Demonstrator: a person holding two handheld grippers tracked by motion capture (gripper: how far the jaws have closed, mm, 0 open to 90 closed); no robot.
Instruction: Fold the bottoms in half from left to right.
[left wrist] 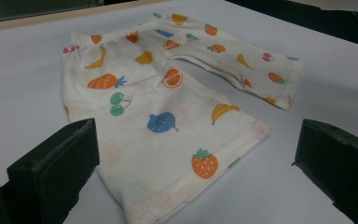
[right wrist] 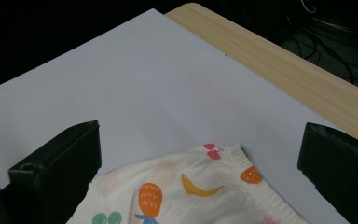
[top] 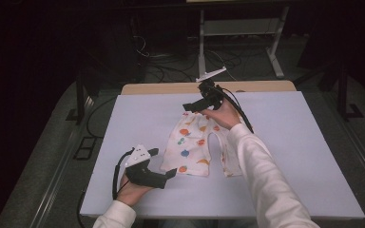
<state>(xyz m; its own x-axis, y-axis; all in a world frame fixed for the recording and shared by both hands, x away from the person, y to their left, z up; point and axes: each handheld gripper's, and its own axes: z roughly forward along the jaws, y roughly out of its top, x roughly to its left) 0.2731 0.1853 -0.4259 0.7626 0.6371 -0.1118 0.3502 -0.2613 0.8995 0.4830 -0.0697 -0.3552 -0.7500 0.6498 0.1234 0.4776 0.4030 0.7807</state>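
A person in white sleeves works two handheld grippers over one pair of small cream trousers (top: 193, 145) printed with fruit, spread flat on a pale sheet (top: 290, 142) that covers the table. Nearest the camera in the high view, the left gripper (top: 164, 162) sits low over the sheet at the near left, just beside the hem of one trouser leg, its two black jaws spread wide and holding nothing. The left gripper view looks between those parted jaws at the garment (left wrist: 168, 107): two legs fan apart, the nearer one ending just short of the jaws, the farther one angled off to the right, with strawberries, bananas, cherries and orange slices scattered over the cloth. At mid-table the trousers lie a little left of centre, waistband toward the far edge and both hems toward the person. Beyond them the right gripper (top: 190, 106) is held at the waistband, its cable trailing back along the forearm. The right gripper view shows the two jaws likewise released and wide apart, the gathered elastic waistband (right wrist: 242, 179) lying between and below them, ungrasped. Farther off, one strip of bare wooden tabletop (top: 171, 88) runs along the far edge of the sheet.
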